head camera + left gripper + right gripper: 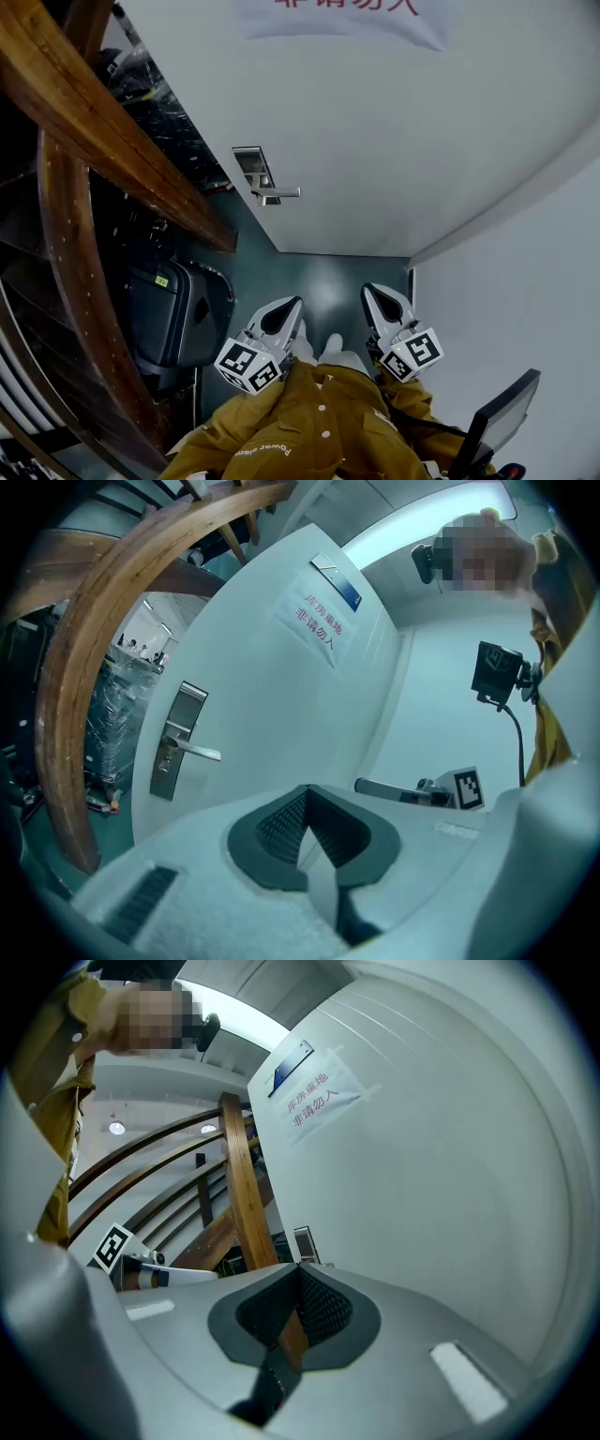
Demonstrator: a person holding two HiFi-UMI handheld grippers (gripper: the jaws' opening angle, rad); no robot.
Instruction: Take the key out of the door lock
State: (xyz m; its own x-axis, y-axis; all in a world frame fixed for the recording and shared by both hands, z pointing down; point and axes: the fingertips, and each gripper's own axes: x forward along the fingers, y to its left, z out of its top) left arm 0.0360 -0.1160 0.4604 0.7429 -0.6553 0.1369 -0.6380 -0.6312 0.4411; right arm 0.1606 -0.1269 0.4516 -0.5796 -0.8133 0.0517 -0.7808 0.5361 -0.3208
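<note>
The white door [394, 141] carries a steel lock plate [253, 169] with a lever handle [277, 193]. In the left gripper view the lock plate [176, 741] shows a small key-like piece [165, 759] just under the handle [201, 752]; it is too small to make out clearly. My left gripper [289, 307] and right gripper [375, 296] hang side by side well short of the door, both shut and empty. The left gripper [307, 789] points to the right of the plate. The right gripper [298, 1267] points just below the lock plate [305, 1241].
A curved wooden stair railing [112, 141] runs along the left, with a black suitcase [169, 314] beneath it. A paper notice [342, 19] is stuck on the door. A white wall [525, 300] closes the right side, and a black screen [502, 422] stands at lower right.
</note>
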